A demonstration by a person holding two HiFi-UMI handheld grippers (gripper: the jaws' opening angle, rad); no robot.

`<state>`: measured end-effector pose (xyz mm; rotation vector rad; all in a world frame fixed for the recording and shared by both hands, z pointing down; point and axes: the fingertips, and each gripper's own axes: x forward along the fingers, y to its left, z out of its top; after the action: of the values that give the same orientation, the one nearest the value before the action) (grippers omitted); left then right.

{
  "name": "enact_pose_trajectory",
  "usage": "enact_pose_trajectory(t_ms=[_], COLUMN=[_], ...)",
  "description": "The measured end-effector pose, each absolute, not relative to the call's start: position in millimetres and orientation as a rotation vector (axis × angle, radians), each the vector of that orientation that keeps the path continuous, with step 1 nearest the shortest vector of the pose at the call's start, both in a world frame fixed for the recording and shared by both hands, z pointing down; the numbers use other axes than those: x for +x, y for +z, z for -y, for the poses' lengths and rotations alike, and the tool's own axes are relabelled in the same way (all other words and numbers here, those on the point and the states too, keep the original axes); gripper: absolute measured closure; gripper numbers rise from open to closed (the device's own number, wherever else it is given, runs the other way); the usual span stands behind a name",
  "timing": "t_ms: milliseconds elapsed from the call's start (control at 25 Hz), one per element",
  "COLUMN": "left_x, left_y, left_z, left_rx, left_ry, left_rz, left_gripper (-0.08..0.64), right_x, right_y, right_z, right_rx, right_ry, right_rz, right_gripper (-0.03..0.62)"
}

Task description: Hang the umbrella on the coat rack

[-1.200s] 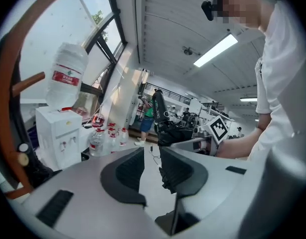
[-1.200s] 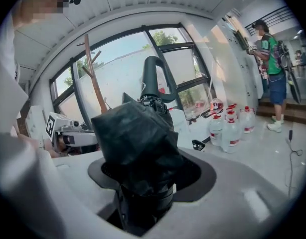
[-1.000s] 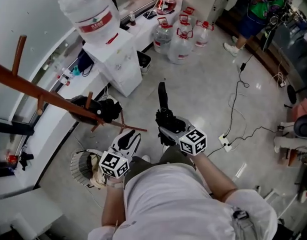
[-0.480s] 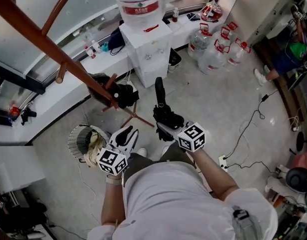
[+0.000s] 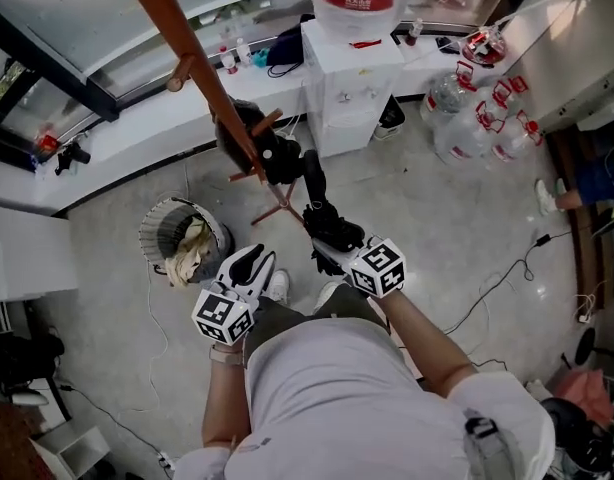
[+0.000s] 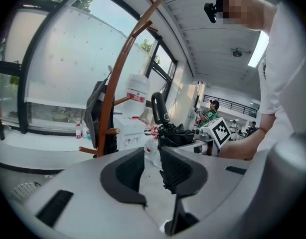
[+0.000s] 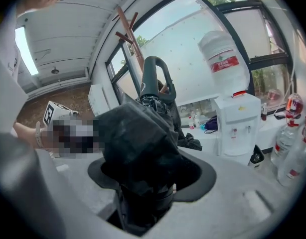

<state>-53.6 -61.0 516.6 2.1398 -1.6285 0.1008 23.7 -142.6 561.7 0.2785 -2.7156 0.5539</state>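
A folded black umbrella (image 5: 330,230) with a curved black handle (image 5: 312,173) stands nearly upright in my right gripper (image 5: 334,249), whose jaws are shut on its bunched fabric. In the right gripper view the umbrella (image 7: 138,143) fills the space between the jaws of the gripper (image 7: 148,178). The brown wooden coat rack (image 5: 202,83) slants just beyond the handle, with a black bag (image 5: 249,136) hanging on it. My left gripper (image 5: 252,261) is to the left of the umbrella, open and holding nothing. In the left gripper view, that gripper (image 6: 150,168) shows the rack (image 6: 112,96) and the umbrella (image 6: 172,132) ahead.
A white water dispenser (image 5: 352,83) with a big bottle stands behind the rack. A wire waste basket (image 5: 180,238) sits on the floor at the left. Several water jugs (image 5: 469,118) stand at the right, and cables (image 5: 507,278) lie on the floor.
The view has swung round, and the coat rack now stands straight ahead, just beyond the umbrella handle. Both grippers keep the same pose, the right one still holding the umbrella.
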Motion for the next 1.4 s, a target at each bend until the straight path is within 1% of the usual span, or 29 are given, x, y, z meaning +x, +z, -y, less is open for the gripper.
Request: enact_pose_trajectory(t_ms=[440, 1040, 1400], left_x=[-81, -137, -167], left_y=[528, 530, 540], left_z=[20, 10, 6], left_rx=[2.037, 2.128, 2.207], left_ry=[0.067, 0.124, 0.147], left_rz=[1.712, 1.569, 1.455], left_gripper=[0.469, 0.469, 0.469], right_x=[-3, -42, -69], right_y=[606, 648, 654], right_z=[115, 113, 105], right_rx=[0.247, 0.527, 0.657], right_ry=[0.528, 0.517, 0.542], right_rz=[2.609, 2.499, 2.491], right_gripper=[0.336, 0.336, 0.336])
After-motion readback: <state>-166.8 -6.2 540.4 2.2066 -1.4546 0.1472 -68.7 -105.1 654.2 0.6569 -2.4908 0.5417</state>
